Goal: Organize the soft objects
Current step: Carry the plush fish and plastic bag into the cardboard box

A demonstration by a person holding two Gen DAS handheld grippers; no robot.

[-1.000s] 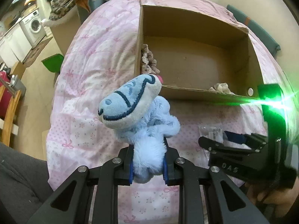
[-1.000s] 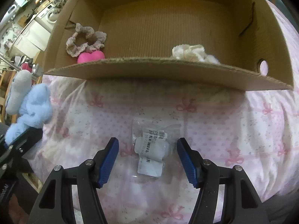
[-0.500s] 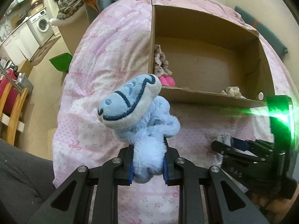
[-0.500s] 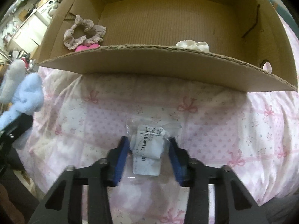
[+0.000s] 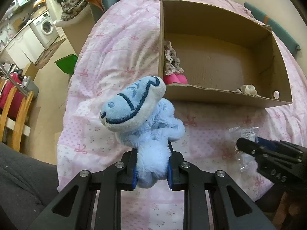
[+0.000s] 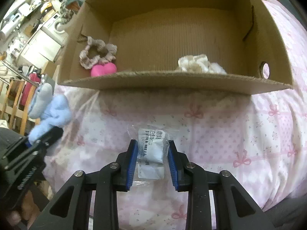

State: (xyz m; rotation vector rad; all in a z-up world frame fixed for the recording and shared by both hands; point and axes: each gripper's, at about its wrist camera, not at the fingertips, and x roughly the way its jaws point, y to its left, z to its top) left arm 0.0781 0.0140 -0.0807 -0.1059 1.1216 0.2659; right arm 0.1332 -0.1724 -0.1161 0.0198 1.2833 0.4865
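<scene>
My left gripper (image 5: pixel 152 170) is shut on the lower end of a light-blue plush toy (image 5: pixel 142 118), held above the pink quilt just left of the cardboard box (image 5: pixel 211 94). In the right wrist view, the right gripper (image 6: pixel 152 153) has its jaws closing on a clear plastic packet (image 6: pixel 151 143) with a white barcode label, and both blue pads touch the packet's sides. The packet sits in front of the box's near wall (image 6: pixel 172 80). Inside the box lie a beige scrunchie (image 6: pixel 96 51), a pink heart (image 6: pixel 103 70) and a cream fluffy piece (image 6: pixel 197 65).
The box rests on a bed under a pink bow-print quilt (image 5: pixel 115 57). The bed's left edge drops to the floor, where there are a green bin (image 5: pixel 67 65), a wooden chair (image 5: pixel 15 115) and a washing machine (image 5: pixel 46 26). A person's dark-clothed leg (image 5: pixel 23 182) fills the lower left.
The right gripper's jaws have gone from wide apart to closed against the packet. The left gripper still holds the plush, and the box now appears slightly further right in its view.
</scene>
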